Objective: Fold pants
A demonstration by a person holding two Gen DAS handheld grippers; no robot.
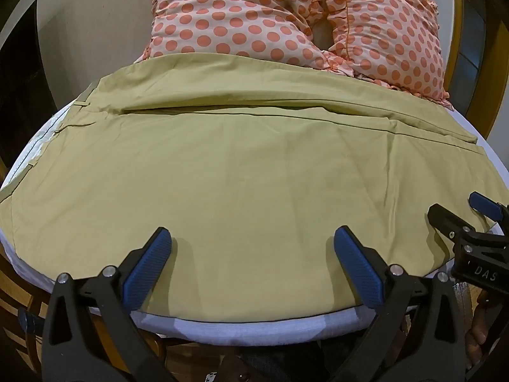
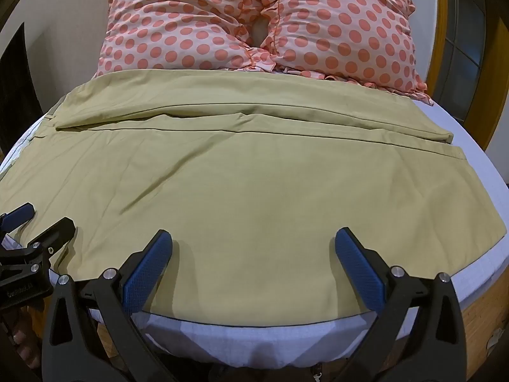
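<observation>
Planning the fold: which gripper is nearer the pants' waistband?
Left. The waistband lies at the pants' left end, beside the left gripper; the right gripper hovers nearer the hem end.

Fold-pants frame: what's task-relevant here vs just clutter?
In play:
- khaki pants, spread flat on the bed
- left gripper, open, above the near edge
- right gripper, open, above the near edge

Just there:
- polka-dot pillows, touching the far edge of the pants
- white sheet
</observation>
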